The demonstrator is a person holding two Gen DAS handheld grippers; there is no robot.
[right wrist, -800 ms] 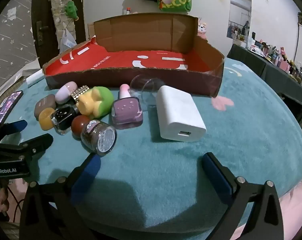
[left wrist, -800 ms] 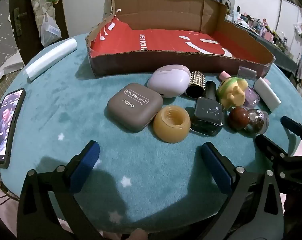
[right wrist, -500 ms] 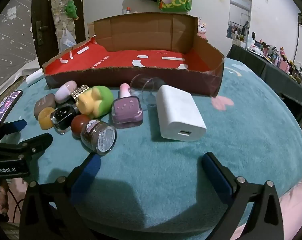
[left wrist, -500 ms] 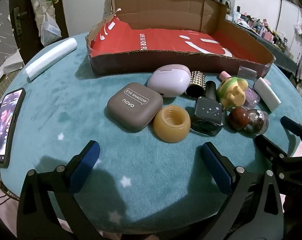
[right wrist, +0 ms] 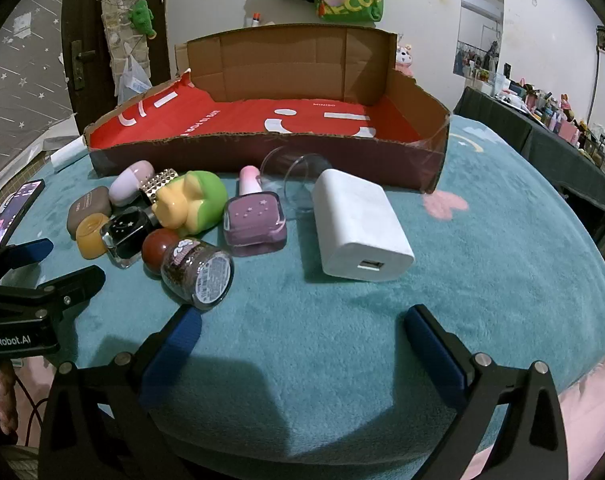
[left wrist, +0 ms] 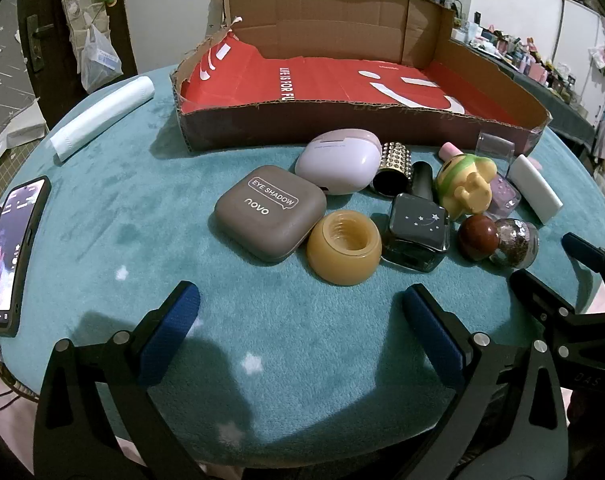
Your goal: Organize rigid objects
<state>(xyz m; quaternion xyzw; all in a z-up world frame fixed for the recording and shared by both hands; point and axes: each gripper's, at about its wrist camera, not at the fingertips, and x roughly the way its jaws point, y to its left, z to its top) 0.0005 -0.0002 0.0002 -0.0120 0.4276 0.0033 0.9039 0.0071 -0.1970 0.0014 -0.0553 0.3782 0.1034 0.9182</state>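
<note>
Both the left gripper (left wrist: 298,316) and right gripper (right wrist: 302,334) gape fully, holding nothing. Only the right view shows the white rectangular charger's (right wrist: 360,226) socket, ahead of its fingers; only the left reads the taupe square eyeshadow case's (left wrist: 270,212) lettering.

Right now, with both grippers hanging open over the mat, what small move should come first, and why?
Probably ease the right gripper forward over the white charger. Its jaws stand wide and empty, the charger lies nearest and stands clear of the crowded cluster, and the cardboard box behind it holds nothing yet.
</note>
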